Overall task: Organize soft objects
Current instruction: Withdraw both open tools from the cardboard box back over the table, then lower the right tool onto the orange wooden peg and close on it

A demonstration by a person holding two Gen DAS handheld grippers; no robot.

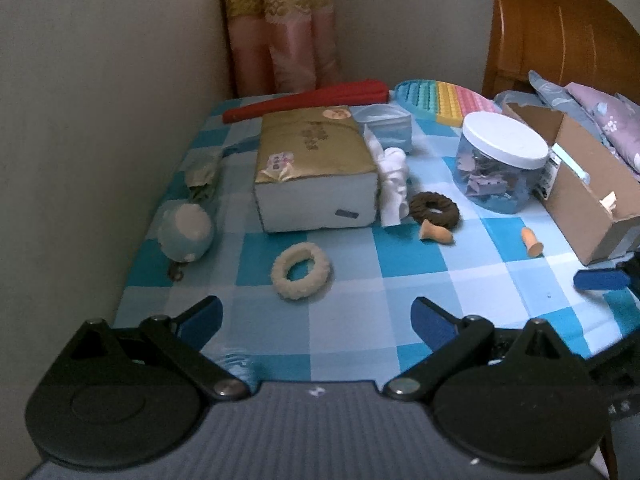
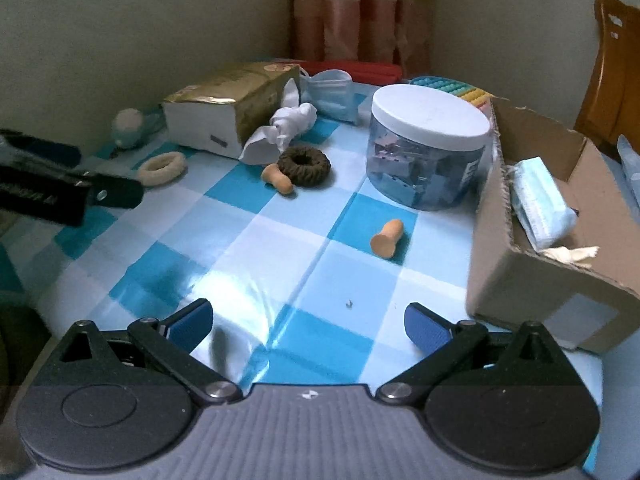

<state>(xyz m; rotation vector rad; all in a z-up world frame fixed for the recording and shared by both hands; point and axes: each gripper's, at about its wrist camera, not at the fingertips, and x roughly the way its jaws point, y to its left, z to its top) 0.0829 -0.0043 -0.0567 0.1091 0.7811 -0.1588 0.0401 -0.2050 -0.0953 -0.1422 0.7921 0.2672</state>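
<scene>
My left gripper (image 1: 316,320) is open and empty above the checked tablecloth, just short of a cream fluffy hair tie (image 1: 300,270). A brown hair tie (image 1: 435,207), two orange foam earplugs (image 1: 434,234) (image 1: 532,242) and a plush ball (image 1: 185,232) lie around it. My right gripper (image 2: 308,326) is open and empty, low over the cloth. Ahead of it lie an earplug (image 2: 386,238), the brown hair tie (image 2: 304,166) with the second earplug (image 2: 277,178), and the cream hair tie (image 2: 162,168). A cardboard box (image 2: 520,276) at right holds a pack of blue masks (image 2: 540,204).
A gold tissue box (image 1: 314,170) with white tissue (image 1: 394,184) stands mid-table. A clear jar with a white lid (image 1: 502,160), a mask bag (image 1: 386,126), a red folded item (image 1: 308,102) and a rainbow pop toy (image 1: 440,100) stand behind. Wall left, wooden chair (image 1: 552,36) right.
</scene>
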